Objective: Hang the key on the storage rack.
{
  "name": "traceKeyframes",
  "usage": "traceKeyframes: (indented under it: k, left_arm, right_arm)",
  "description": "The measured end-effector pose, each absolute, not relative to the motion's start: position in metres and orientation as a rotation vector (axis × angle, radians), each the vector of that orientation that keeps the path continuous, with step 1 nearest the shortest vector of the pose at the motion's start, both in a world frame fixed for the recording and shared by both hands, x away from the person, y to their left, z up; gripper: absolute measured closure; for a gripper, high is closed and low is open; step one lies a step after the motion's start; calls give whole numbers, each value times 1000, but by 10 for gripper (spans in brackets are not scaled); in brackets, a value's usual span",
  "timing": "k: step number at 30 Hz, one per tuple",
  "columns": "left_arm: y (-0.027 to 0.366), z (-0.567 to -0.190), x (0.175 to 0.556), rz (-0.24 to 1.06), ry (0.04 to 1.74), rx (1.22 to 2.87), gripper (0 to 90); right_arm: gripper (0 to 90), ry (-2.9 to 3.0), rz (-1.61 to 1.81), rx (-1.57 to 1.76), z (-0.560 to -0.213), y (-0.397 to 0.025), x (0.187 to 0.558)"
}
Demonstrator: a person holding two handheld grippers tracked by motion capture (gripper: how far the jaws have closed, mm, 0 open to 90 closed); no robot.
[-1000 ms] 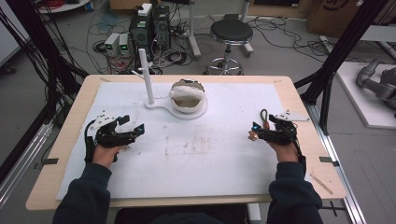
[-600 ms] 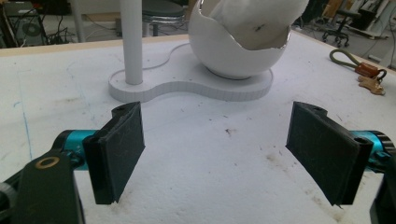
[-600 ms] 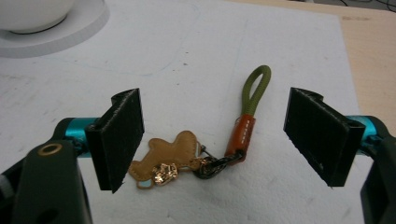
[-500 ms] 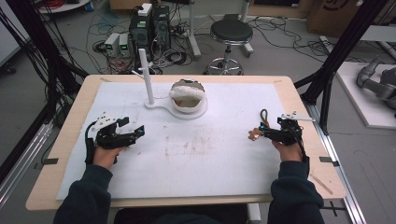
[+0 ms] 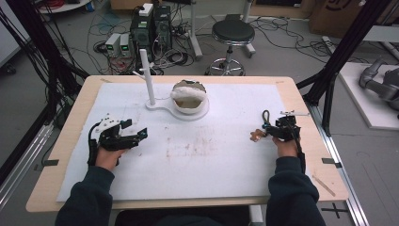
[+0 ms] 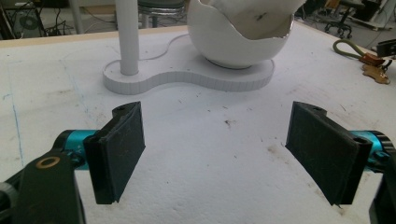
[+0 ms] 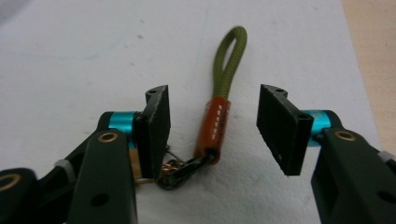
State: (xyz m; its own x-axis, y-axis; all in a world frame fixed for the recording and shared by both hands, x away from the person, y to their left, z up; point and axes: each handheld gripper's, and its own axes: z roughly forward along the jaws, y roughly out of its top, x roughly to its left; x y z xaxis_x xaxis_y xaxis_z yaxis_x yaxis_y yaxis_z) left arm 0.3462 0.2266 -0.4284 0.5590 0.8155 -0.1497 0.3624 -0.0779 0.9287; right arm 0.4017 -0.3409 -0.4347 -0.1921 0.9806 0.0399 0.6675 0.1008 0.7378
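- A wooden table point(image 5: 301, 94) carried a white foam sheet point(image 5: 197, 155) that covered most of its top; the sheet bore brownish stains near its middle.
- On the far middle of the sheet stood a white stand point(image 5: 176, 109), a flat base with an upright white post point(image 5: 147, 75) at its left end and a cracked, egg-like white bowl point(image 5: 189, 96) at its right end. In the left gripper view the bowl's broken rim showed a pale lining inside.
- The left gripper point(image 5: 134, 135), held in the person's left hand point(image 5: 107, 155), lay low over the left part of the sheet. In the left gripper view its jaws stood wide apart with nothing but bare foam between them, and they pointed toward the stand.
- The right gripper point(image 7: 212, 123), held in the right hand point(image 5: 284, 147), sat near the right edge of the sheet, its jaws spread apart on either side of the keychain without touching it.
- A keychain point(image 7: 217, 119) lay flat on the foam between those jaws: an olive-green cord loop point(image 7: 229, 56) farthest from the camera, an orange-brown leather sleeve point(image 7: 214, 128) below it, then a dark metal clasp point(image 7: 180, 170) partly hidden behind the left jaw. In the high view a small brown tag point(image 5: 256, 135) lay just left of the gripper.
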Motion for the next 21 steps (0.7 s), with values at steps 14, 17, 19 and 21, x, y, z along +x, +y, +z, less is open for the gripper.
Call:
traceKeyframes:
  k: [14,17,19,21]
  left_arm:
    - [227,-430,347,496,1009,1686,195]
    - [228,-430,347,498,1013,1687,195]
    - [229,-430,347,500,1014,1676,196]
    - [231,-428,346,519,1010,1654,205]
  right_arm:
    - [771,2071,776,1545,-442,-333,403]
    - [773,2094,801,1505,-440,-329,401]
    - [774,2082,887,1459,-434,-325,398]
    - [774,2067,969,1404,-426,-321,393]
